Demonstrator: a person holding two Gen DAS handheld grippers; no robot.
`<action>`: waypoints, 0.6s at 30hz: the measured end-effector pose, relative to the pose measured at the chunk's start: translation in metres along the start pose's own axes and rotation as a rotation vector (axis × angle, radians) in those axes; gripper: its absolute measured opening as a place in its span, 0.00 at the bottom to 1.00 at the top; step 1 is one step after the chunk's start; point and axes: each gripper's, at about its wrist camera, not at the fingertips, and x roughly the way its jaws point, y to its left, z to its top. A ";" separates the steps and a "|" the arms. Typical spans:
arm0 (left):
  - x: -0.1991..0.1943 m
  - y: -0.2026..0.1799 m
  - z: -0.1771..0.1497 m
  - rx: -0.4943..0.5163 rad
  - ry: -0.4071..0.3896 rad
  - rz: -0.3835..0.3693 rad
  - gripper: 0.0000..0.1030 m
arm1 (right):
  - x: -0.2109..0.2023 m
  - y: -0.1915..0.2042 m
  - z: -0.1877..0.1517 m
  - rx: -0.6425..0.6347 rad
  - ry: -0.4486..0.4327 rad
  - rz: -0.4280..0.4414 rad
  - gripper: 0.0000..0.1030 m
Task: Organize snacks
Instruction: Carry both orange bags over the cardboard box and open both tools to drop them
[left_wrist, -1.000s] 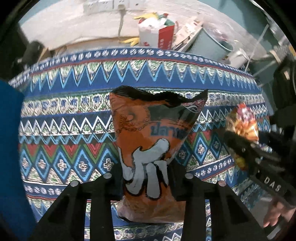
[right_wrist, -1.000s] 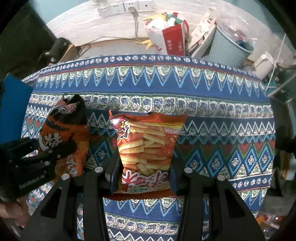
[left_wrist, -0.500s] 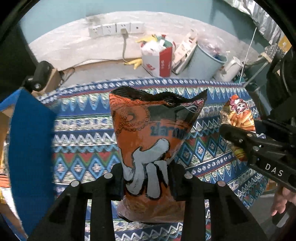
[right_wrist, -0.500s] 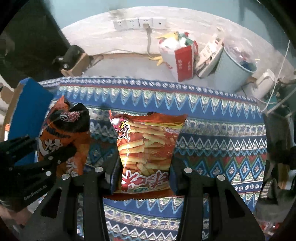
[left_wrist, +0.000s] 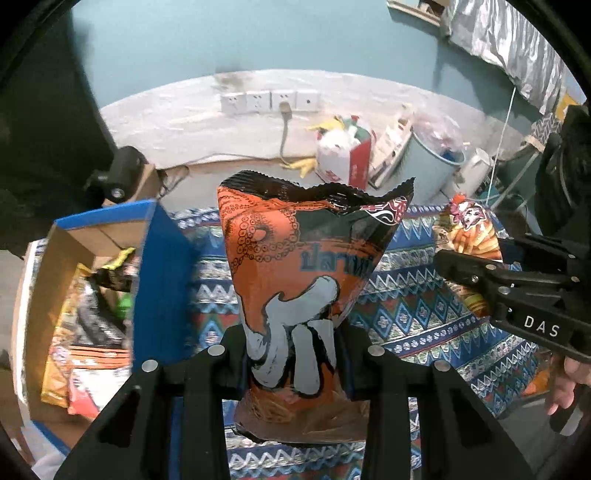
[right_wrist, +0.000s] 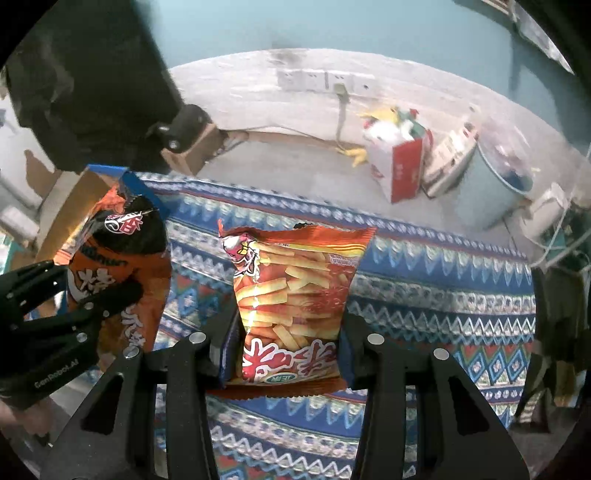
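Note:
My left gripper (left_wrist: 291, 354) is shut on an orange and black octopus snack bag (left_wrist: 306, 273), held upright above the patterned cloth. It also shows at the left of the right wrist view (right_wrist: 118, 273). My right gripper (right_wrist: 288, 354) is shut on a red fries snack bag (right_wrist: 291, 299), also held upright; that bag shows at the right of the left wrist view (left_wrist: 469, 236). A blue cardboard box (left_wrist: 155, 266) with several snack packs inside stands to the left of the left gripper.
The patterned blue cloth (right_wrist: 424, 280) covers the table. Beyond it on the floor are a red and white bag (right_wrist: 399, 166), a pale blue bin (right_wrist: 495, 188), a wall socket strip (left_wrist: 269, 101) and a black office chair (right_wrist: 88, 85) at the left.
Both grippers have lifted their bags and tilted up, so more floor and wall show. The left gripper has swung left, bringing the blue box and its contents into view.

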 end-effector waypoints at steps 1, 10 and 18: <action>-0.004 0.003 0.000 -0.002 -0.008 0.004 0.35 | -0.001 0.004 0.002 -0.006 -0.005 0.005 0.42; -0.038 0.043 -0.003 -0.046 -0.079 0.031 0.35 | -0.007 0.056 0.021 -0.077 -0.034 0.055 0.42; -0.060 0.086 -0.011 -0.109 -0.120 0.056 0.35 | 0.001 0.107 0.039 -0.142 -0.040 0.094 0.42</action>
